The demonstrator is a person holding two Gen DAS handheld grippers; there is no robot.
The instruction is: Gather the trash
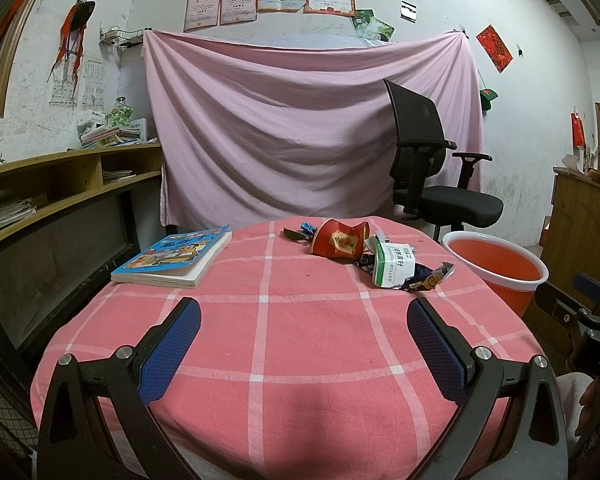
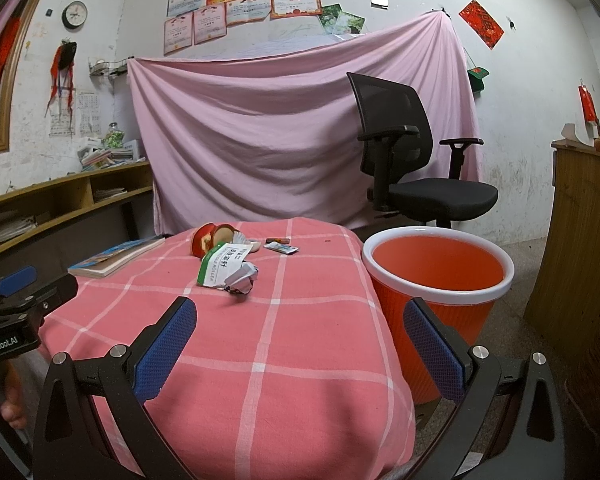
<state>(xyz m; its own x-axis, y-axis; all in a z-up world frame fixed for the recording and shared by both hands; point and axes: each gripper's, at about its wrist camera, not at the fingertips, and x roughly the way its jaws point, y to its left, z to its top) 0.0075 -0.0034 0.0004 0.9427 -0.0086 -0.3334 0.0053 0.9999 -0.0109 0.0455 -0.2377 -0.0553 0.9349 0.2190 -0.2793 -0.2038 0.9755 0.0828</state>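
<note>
Trash lies at the far side of the pink checked table (image 1: 260, 340): a crushed red paper cup (image 1: 338, 240) (image 2: 208, 240), a green-and-white carton (image 1: 392, 266) (image 2: 220, 266), crumpled wrappers (image 1: 432, 278) (image 2: 242, 278) and small wrappers (image 1: 300, 232) (image 2: 280, 246). An orange bin with a white rim (image 1: 500, 268) (image 2: 436, 276) stands on the floor right of the table. My left gripper (image 1: 304, 340) hangs open over the table's near half, with nothing in it. Over the table's right edge beside the bin, my right gripper (image 2: 300, 344) is open and holds nothing.
A blue picture book (image 1: 172, 258) (image 2: 112, 258) lies at the table's left. A black office chair (image 1: 432, 172) (image 2: 412, 164) stands behind the bin before a pink sheet. Wooden shelves (image 1: 60, 184) line the left wall, a wooden cabinet (image 2: 580, 232) the right.
</note>
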